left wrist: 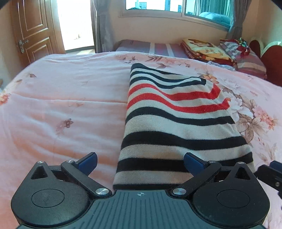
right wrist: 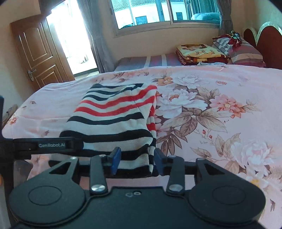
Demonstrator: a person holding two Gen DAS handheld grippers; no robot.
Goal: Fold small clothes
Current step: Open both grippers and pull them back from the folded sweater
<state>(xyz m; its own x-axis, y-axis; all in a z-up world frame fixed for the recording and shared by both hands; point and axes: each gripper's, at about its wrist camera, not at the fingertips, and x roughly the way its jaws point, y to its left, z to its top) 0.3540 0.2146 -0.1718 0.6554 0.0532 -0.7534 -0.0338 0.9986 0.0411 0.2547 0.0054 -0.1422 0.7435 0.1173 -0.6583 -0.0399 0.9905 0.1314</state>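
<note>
A small striped garment point(left wrist: 176, 119), cream with black and red stripes, lies folded in a long strip on the pink floral bedspread point(left wrist: 61, 105). My left gripper point(left wrist: 140, 163) is open, its blue pads wide apart over the garment's near left corner. In the right wrist view the garment point(right wrist: 112, 116) lies at centre left. My right gripper point(right wrist: 137, 163) has its blue pads close around the garment's near right corner, where the layered edges bunch between them. The left gripper's black body point(right wrist: 44, 145) shows at the left of that view.
Folded blankets point(left wrist: 206, 50) and striped pillows point(right wrist: 245, 52) are stacked at the bed's far right by a red headboard point(right wrist: 264, 45). A wooden door point(left wrist: 33, 31) stands open at far left. A window point(right wrist: 158, 12) with grey curtains is behind the bed.
</note>
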